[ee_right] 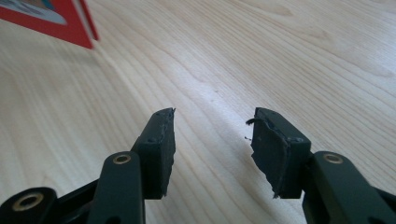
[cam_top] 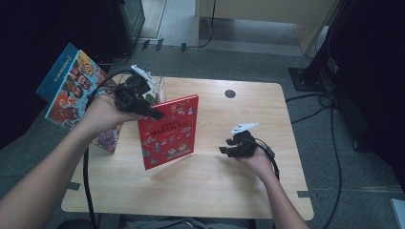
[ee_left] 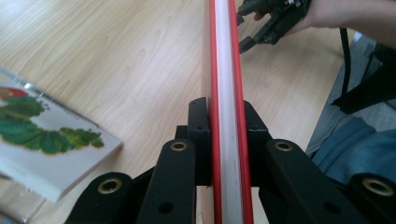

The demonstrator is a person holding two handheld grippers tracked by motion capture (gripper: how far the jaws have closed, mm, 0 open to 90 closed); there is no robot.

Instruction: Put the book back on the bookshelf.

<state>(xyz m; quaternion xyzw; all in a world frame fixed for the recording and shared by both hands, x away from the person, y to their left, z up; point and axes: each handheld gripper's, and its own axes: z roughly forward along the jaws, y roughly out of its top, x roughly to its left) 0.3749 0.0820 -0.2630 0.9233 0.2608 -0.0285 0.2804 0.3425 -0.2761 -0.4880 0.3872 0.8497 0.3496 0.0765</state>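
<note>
Left gripper (ee_left: 223, 112): nearest our lens in the left gripper view, we see its black jaws clamped on the top edge of the red book (cam_top: 168, 131).
Right gripper (ee_right: 212, 135): we see its jaws apart with nothing between them, low over the wooden table (cam_top: 229, 186), right of centre in the high view.
Step in hand: we judge the red book is being held upright on its lower edge.
Next move: we think it calls for bringing the free right gripper across to steady or take the book.
Red book's look: thin, red cover with small cartoon figures, white page edges, standing at the centre-left of the high view.
Other books: caterpillar picture book (ee_left: 51, 154) lies at left.
</note>
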